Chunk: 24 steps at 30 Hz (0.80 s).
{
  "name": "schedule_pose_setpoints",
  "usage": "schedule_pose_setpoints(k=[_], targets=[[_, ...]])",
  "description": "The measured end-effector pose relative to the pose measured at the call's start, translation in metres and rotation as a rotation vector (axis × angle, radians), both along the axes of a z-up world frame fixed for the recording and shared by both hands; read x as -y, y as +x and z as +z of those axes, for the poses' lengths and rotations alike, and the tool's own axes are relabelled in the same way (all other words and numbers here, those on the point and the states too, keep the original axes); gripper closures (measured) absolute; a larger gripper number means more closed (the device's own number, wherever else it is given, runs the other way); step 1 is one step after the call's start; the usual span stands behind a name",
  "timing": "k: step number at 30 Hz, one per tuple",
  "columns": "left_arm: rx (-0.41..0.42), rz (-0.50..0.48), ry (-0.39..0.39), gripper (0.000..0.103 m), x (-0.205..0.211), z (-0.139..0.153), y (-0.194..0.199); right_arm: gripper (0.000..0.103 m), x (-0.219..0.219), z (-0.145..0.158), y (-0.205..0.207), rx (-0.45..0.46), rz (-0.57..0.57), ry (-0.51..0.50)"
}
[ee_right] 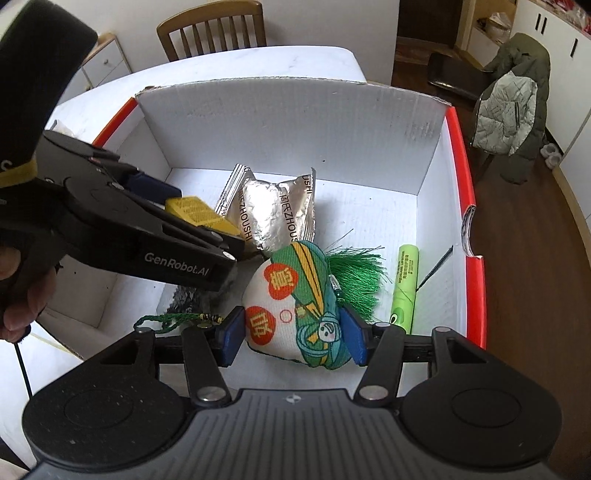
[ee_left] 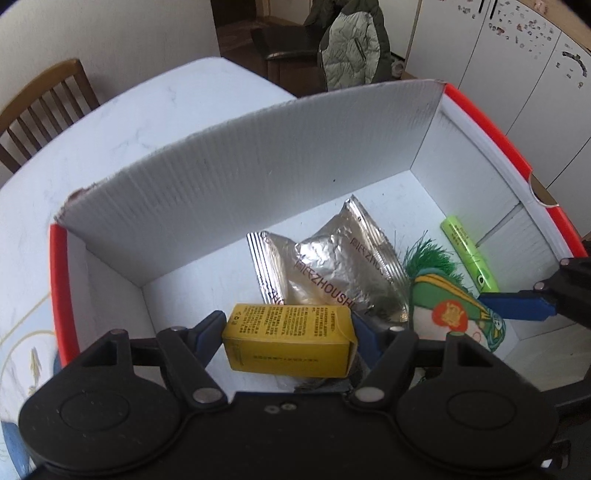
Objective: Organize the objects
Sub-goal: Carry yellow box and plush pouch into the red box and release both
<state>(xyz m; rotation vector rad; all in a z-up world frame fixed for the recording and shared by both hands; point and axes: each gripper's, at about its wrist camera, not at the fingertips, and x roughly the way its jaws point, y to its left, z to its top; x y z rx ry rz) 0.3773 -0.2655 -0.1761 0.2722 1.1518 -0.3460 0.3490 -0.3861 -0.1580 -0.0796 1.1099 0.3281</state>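
My left gripper point(ee_left: 290, 338) is shut on a small yellow box point(ee_left: 291, 339), held inside the white cardboard box point(ee_left: 240, 177) with a red rim. The same yellow box point(ee_right: 201, 216) shows in the right wrist view between the left gripper's fingers point(ee_right: 155, 188). My right gripper point(ee_right: 291, 332) is shut on a white stuffed charm point(ee_right: 295, 314) with green cloth, red patches and a green tassel, low in the box. Silver foil packets point(ee_left: 332, 266) lie on the box floor behind. A green highlighter point(ee_right: 404, 288) rests by the right wall.
The cardboard box point(ee_right: 288, 125) stands on a white table point(ee_left: 110, 140). A wooden chair point(ee_right: 212, 31) is behind the table. A jacket hangs on another chair point(ee_right: 513, 99) on the dark wood floor. A hand point(ee_right: 22, 295) holds the left gripper's handle.
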Motion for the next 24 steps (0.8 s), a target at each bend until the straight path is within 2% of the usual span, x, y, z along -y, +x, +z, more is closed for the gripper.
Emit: schedule_pose_setpoints(k=[8,12,24], targets=[[-0.017,-0.006,0.01,0.028,0.0,-0.002,0.0,0.043,0.005,0.002,-0.001,-0.002,-0.018,0.04],[0.01,-0.015,0.011,0.02,0.001,0.003,-0.005,0.041,0.006,0.007,-0.006,0.009,-0.018,0.045],[0.081,-0.001,-0.067,0.014,-0.014,0.036,-0.022,0.039,0.007,0.032,-0.024,0.061,-0.017,0.062]])
